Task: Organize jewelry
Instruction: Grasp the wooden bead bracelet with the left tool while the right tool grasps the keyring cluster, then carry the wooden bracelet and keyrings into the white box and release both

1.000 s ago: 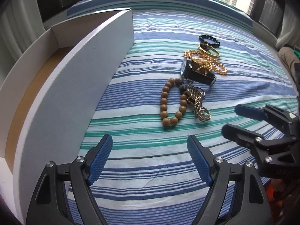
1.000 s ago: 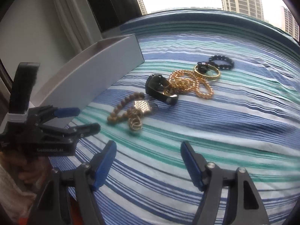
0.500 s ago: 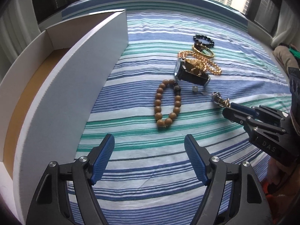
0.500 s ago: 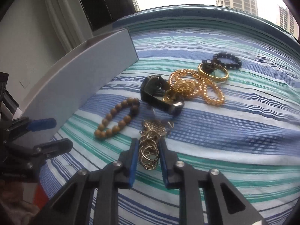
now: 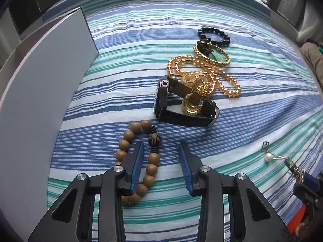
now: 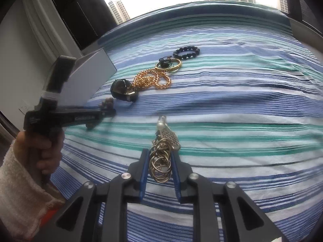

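Dangling from the right claw (image 6: 159, 167), a cluster of gold rings with a mesh charm and pearl (image 6: 164, 150) is pinched between the closed-in blue pads and hangs just above the striped bedspread (image 6: 232, 104), on the near side of the black watch (image 5: 177, 104). The step in hand looks like sorting pieces one at a time, with this cluster already picked out. Meanwhile the left claw (image 5: 161, 167) stands part open with nothing in it, its left finger set inside the loop of the wooden bead bracelet (image 5: 139, 157), which lies just in front of the watch; closing on the beaded strand seems the next move, and it calls for catching the beads without pinching cloth. Left of the watch stands the white box (image 5: 44, 92), its tall wall to be cleared. Beyond the watch lie a gold chain (image 5: 203, 74), a gold bangle (image 5: 212, 54) and a black bead bracelet (image 5: 214, 36), overlapping and likely to snag.
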